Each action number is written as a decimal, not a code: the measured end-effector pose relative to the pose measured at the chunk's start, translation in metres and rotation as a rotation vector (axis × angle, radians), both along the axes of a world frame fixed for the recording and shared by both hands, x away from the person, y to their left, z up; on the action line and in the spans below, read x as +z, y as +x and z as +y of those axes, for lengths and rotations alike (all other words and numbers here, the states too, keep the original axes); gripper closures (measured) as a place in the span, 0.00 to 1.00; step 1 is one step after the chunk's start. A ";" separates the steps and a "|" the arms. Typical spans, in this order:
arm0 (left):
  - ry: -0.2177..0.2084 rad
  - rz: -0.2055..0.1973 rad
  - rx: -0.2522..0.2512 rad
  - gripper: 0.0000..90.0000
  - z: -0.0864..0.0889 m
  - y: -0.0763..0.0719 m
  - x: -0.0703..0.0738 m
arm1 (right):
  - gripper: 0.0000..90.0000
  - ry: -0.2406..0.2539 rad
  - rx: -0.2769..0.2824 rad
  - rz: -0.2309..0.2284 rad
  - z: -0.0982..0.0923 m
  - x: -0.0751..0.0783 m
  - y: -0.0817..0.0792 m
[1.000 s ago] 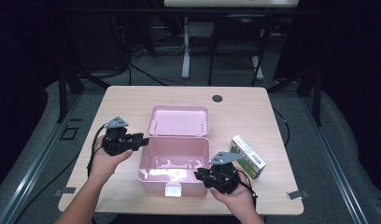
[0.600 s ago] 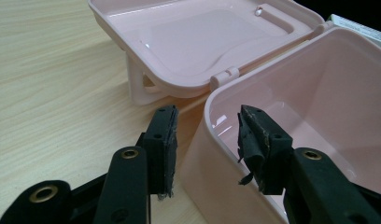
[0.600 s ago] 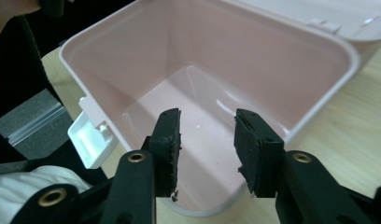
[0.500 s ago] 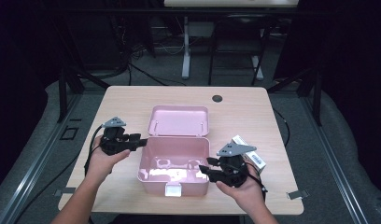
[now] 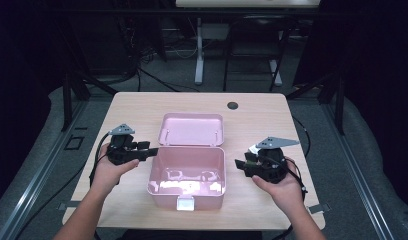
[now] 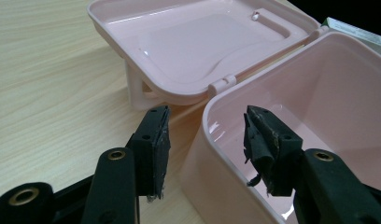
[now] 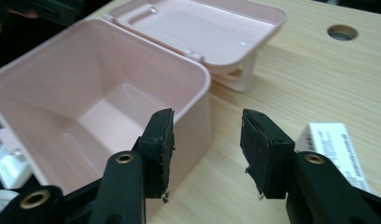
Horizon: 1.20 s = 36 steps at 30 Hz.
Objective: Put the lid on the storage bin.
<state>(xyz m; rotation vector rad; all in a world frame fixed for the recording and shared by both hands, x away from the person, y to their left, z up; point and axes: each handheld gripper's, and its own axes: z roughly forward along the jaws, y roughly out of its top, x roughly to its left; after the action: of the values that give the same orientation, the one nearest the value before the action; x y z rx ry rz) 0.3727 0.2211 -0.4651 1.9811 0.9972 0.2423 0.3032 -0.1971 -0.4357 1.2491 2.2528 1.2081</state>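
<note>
The pink box [image 5: 187, 172] sits open and empty between my claws. My left claw [image 6: 205, 140] straddles its left wall, jaws just widening; my right claw [image 7: 207, 140], beside it, has just opened, holding nothing. Filling remains.

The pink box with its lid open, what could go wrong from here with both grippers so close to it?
The left gripper straddles the pink box wall, jaws just opened; pulling away sideways could drag or tip the light box. The right gripper, jaws just opened and empty, sits beside the box's corner and could bump it. The small carton lies close behind its jaw and might get knocked aside.
</note>
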 end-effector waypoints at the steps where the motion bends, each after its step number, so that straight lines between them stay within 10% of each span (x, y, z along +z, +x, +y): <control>1: 0.000 -0.003 0.001 0.56 0.000 -0.001 0.001 | 0.60 -0.008 -0.004 0.003 -0.002 -0.001 0.002; 36: 0.045 -0.004 0.007 0.49 0.007 -0.002 0.007 | 0.46 -0.273 -0.100 0.196 -0.046 -0.011 0.068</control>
<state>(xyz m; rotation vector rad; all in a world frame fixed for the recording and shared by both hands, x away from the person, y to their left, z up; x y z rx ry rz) 0.3706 0.2280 -0.4583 2.0169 1.0041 0.2749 0.3711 -0.2426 -0.4467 1.4016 2.3600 0.7395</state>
